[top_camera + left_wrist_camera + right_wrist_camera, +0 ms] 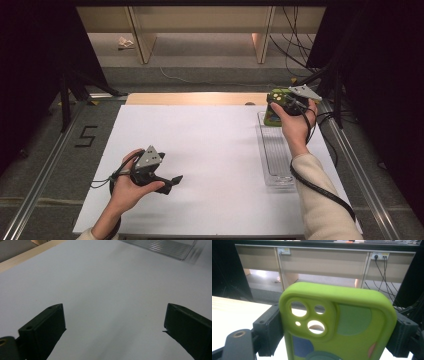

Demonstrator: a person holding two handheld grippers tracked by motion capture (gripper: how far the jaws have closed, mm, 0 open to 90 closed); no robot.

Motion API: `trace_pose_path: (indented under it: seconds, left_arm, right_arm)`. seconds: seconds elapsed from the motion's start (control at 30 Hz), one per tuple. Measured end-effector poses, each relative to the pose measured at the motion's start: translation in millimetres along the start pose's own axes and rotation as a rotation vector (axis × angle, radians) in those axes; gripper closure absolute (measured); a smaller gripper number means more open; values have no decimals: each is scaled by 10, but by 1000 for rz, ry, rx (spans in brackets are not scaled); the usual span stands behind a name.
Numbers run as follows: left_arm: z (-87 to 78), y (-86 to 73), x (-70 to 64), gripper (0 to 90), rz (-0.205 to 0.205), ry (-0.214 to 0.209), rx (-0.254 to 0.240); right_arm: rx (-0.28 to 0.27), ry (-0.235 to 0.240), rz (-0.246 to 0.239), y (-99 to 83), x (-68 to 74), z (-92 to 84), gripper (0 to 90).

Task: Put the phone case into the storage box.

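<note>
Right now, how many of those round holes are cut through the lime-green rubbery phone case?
3, grouped in the raised camera corner of the lime-green rubbery phone case clamped in the right gripper: one large at upper left, one smaller beside it, one large below. A tiny fourth opening sits between them.

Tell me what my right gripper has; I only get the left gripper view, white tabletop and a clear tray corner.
Observer: The right gripper is clamped across a lime-green phone case, camera holes showing.
Operator: Where is it relative to the tray?
Observer: At the far end of the clear tray, beside the table's right edge.
Operator: And my left gripper?
Observer: The left gripper is open, holding nothing, low over the white tabletop near-left.
</note>
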State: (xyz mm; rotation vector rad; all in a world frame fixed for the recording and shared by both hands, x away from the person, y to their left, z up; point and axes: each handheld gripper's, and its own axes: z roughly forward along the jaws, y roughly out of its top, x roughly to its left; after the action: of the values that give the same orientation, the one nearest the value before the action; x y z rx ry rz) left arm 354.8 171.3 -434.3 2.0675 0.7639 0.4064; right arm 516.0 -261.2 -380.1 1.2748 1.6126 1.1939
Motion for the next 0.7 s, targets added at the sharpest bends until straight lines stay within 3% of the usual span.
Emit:
trace_pose_path:
  seconds: [0.7]
  left_arm:
    - [2,-3,4,34,-2,-1,-3]
  right_arm:
    - [29,-11,6,-32,-13,139,176]
